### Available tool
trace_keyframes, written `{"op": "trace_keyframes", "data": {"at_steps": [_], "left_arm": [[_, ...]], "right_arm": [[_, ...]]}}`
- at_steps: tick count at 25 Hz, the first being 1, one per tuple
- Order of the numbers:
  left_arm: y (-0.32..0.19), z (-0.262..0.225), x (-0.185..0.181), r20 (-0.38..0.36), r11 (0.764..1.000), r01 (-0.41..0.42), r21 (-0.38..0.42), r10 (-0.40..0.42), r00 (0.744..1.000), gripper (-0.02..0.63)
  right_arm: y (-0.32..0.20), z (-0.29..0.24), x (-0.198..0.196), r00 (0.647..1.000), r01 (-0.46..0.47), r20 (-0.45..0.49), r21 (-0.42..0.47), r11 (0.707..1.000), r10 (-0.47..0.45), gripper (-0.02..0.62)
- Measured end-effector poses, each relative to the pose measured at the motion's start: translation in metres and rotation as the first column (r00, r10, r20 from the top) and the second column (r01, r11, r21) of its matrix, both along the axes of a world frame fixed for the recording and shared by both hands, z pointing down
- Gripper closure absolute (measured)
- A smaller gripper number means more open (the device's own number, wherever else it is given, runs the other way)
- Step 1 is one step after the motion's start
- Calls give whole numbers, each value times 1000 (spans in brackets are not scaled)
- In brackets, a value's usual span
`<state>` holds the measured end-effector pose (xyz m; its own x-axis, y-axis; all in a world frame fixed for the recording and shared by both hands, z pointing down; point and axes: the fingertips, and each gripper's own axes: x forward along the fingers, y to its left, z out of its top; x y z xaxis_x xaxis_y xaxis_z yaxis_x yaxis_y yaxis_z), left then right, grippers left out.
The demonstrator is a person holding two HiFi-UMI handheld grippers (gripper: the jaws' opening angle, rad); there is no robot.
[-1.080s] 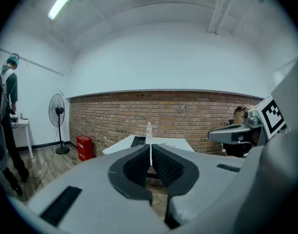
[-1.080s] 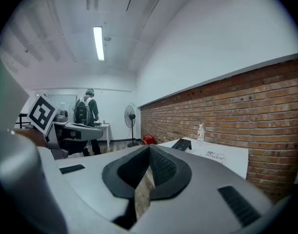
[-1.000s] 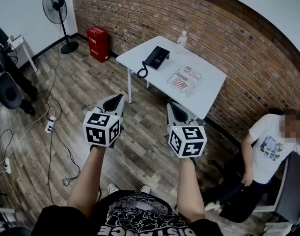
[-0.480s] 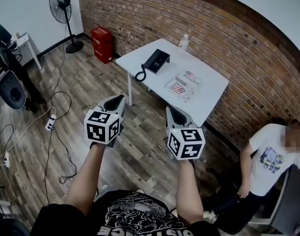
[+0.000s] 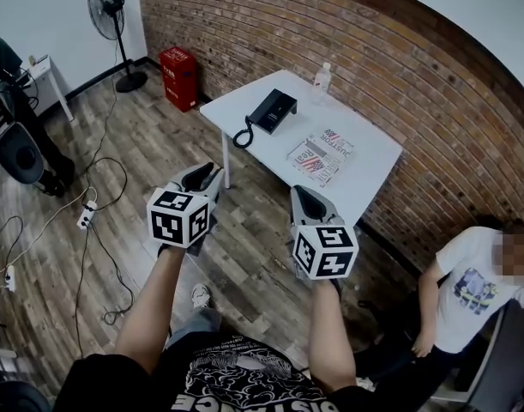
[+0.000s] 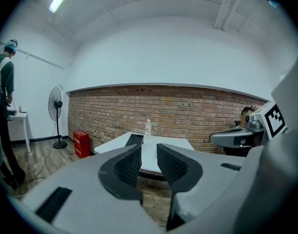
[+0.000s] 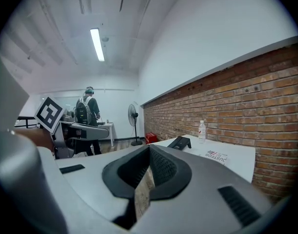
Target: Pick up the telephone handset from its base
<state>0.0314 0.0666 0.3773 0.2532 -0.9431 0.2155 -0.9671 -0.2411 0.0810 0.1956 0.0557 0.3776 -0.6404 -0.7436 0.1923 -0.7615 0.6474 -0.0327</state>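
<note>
Holding both grippers out over the wood floor, you're well short of the table (image 5: pixel 369 170). Your left gripper (image 5: pixel 201 177) has just been opening its jaws to a narrow gap w/ nothing between. Your right gripper (image 5: pixel 306 197) is sitting w/ jaws together, empty. Farther off, the telephone handset (image 5: pixel 266 110) is lying on its base (image 5: pixel 280 107) at the table's left end, w/ a magazine (image 5: pixel 320 151) beside it and a bottle (image 5: pixel 322 82) behind.

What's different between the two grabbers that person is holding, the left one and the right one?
The left gripper has its jaws apart, having just been opening; the right gripper has its jaws together. The left gripper faces the telephone almost head-on; the right gripper sees it off to one side. Both are empty and short of the table.
</note>
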Motion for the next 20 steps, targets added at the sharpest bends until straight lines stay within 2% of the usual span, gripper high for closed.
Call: {"op": "trace_keyframes", "data": {"at_steps": [8, 20], "left_arm": [[-52, 15, -39, -24, 999, -32, -21, 31, 999, 500], [-164, 22, -120, -49, 984, -169, -63, 166, 985, 452]], "right_arm": [[-50, 12, -37, 999, -22, -25, -18, 1000, 21, 595], [-148, 9, -131, 992, -107, -65, -42, 993, 104, 595]]}}
